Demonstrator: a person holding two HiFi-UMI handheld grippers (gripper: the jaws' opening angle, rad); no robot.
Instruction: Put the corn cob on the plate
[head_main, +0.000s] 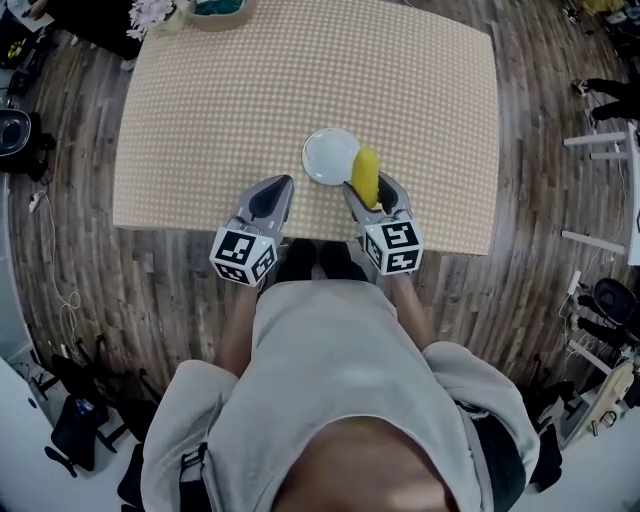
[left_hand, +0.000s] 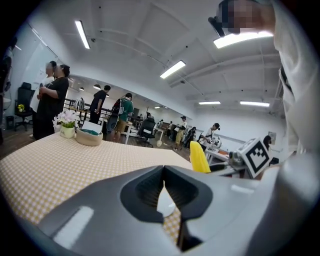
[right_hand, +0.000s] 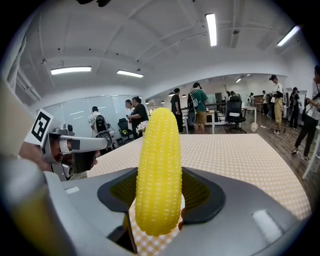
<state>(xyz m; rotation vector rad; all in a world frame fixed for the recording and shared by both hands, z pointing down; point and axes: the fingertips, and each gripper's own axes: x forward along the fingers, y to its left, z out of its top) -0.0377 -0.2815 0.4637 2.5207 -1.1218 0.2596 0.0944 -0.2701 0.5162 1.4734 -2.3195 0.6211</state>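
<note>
**One corn cob clamped in the right jaws, at the plate's edge**

We see the corn cob (right_hand: 159, 170) as a bright yellow ear with neat, even rows of glossy kernels. It is blunt at the bottom and tapers to a rounded tip. It stands nearly upright between the jaws of the right gripper (head_main: 366, 190), whose ribbed pads press on its lower half from both sides, so most of its length rises above them.

From the head view, the cob overlaps the right rim of the plate (head_main: 328, 157). We cannot tell whether it touches the plate. The plate is small, round and white, and it lies near the front edge of the table (head_main: 250, 90), which is covered in a tan checked cloth.

The left gripper (head_main: 280, 185) is beside the plate on its left. Its jaws are brought together at the tips with nothing between them.

At the table's far edge we make out a shallow beige bowl (left_hand: 89, 137) with something teal in it. Just beside it is a small pot (left_hand: 67, 131) of pale flowers.
</note>
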